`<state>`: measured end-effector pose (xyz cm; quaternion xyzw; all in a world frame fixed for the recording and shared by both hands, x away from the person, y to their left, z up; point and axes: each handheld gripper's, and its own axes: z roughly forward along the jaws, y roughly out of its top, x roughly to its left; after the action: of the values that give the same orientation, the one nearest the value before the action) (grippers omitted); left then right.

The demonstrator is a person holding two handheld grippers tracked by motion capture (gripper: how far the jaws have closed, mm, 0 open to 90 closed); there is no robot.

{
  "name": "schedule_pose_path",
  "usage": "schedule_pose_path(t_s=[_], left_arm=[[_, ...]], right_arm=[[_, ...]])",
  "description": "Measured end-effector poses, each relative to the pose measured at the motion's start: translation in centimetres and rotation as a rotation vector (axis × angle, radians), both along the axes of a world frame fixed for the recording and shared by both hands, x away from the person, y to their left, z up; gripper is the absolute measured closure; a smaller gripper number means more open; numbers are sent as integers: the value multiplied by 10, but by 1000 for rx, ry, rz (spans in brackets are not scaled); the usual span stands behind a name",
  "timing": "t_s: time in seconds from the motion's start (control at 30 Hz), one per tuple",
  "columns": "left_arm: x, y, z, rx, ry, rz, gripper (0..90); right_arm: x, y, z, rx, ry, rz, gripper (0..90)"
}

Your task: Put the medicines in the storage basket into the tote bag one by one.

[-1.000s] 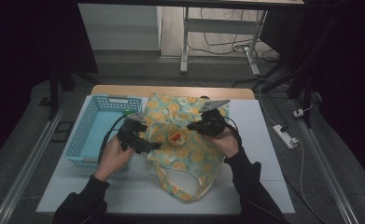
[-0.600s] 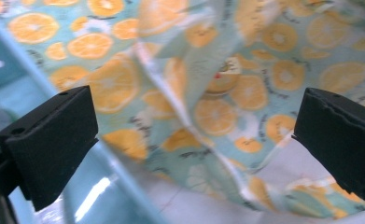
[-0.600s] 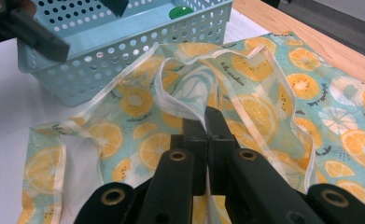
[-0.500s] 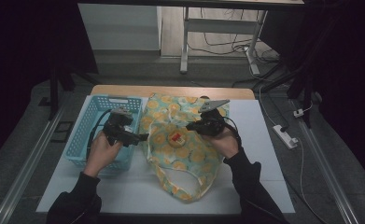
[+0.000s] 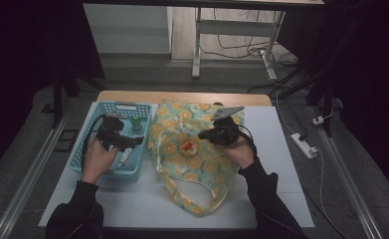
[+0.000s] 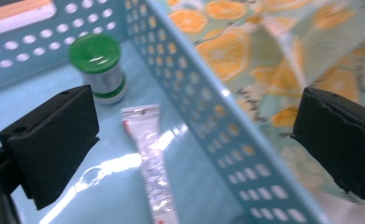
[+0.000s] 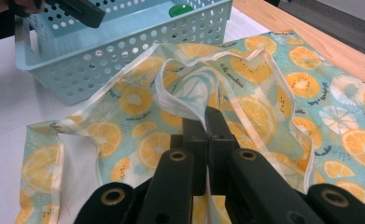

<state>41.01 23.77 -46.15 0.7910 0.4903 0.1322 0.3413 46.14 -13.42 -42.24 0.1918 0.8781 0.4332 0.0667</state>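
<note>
An orange-print cloth bag (image 5: 192,164) lies in the middle of the white table with something red (image 5: 187,147) showing at its mouth. My right gripper (image 5: 204,134) is shut on the bag's hem; in the right gripper view the jaws (image 7: 207,122) pinch the raised edge of the bag (image 7: 264,93). My left gripper (image 5: 135,141) hovers open over the blue basket (image 5: 112,105). Between its wide jaws (image 6: 194,144) I see the basket wall (image 6: 208,116), a green-capped bottle (image 6: 96,65) and a clear sachet (image 6: 152,172) on the basket floor.
The basket (image 7: 124,46) stands just left of the bag, touching its cloth. Bare white tabletop (image 5: 132,199) runs along the near side. A wooden strip (image 5: 182,97) edges the table's far side. A power strip (image 5: 304,144) lies on the floor at the right.
My left gripper has moved left, from the bag's edge to over the basket, empty. The right gripper has stayed put on the bag's hem.
</note>
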Motion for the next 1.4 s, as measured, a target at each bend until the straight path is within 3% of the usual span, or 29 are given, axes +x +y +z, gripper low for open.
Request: schedule_pose_path(t_s=[0.2, 0.53, 0.73, 0.87, 1.07, 1.23, 1.4], left_arm=[[8, 8, -12, 36, 37, 26, 4], [18, 7, -36, 108, 174, 3, 0], [22, 1, -46, 190, 251, 2, 6], [23, -3, -50, 237, 277, -11, 33], [22, -9, -53, 293, 293, -36, 180], [22, -9, -53, 264, 311, -48, 355], [22, -7, -52, 251, 312, -36, 466]], right_arm=[[0, 0, -1, -1, 1, -3, 897], [0, 1, -2, -4, 5, 0, 897], [0, 2, -2, -6, 6, 2, 897], [0, 2, -3, -11, 8, 4, 897], [1, 2, -4, -13, 8, 6, 897], [1, 2, -4, -13, 7, 6, 897], [1, 2, -4, -16, 7, 8, 896]])
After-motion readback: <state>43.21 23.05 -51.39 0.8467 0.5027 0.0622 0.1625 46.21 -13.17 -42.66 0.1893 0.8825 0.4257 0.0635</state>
